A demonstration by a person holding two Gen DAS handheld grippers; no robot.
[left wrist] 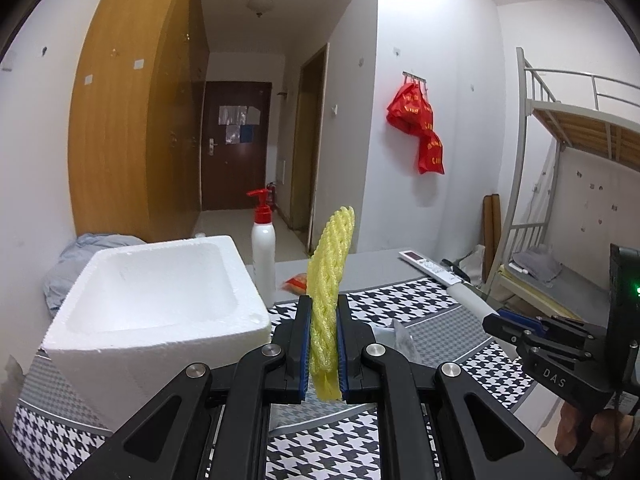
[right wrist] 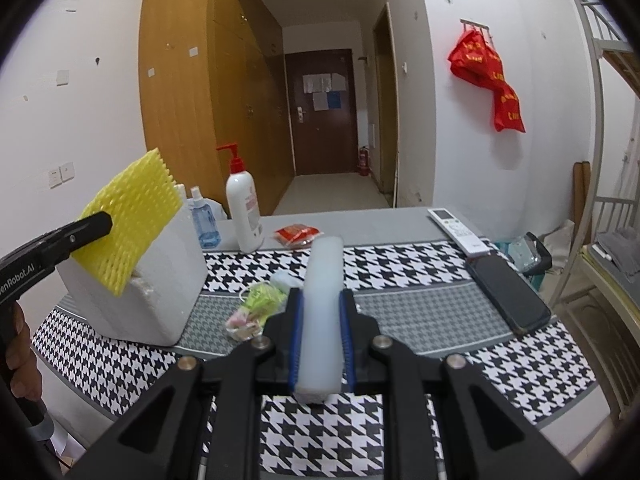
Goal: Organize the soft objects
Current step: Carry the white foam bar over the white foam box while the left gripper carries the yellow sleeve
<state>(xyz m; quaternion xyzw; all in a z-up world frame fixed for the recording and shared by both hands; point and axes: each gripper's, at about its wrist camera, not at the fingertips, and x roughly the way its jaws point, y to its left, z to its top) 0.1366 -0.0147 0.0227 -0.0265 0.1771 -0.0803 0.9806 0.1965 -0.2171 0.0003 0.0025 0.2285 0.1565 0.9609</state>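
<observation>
Beside foam box [left wrist: 160,300]: left hand-held gripper [left wrist: 323,344] clamps yellow foam net [left wrist: 330,280].

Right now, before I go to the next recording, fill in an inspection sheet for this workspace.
Surface: table under a black-and-white houndstooth cloth with grey bands.
Job's things: yellow foam net held upright by the left gripper; white foam tube in the right gripper; white foam box, open top, nothing seen inside.
Clutter: pump bottle, blue spray bottle, red packet, small wrapped items, remote, phone.
Grippers: left gripper shut on the net; right gripper shut on the tube.
Cables: nothing seen.
Surroundings: wooden wardrobe, dark door, red bags on wall hooks, bunk bed.
</observation>
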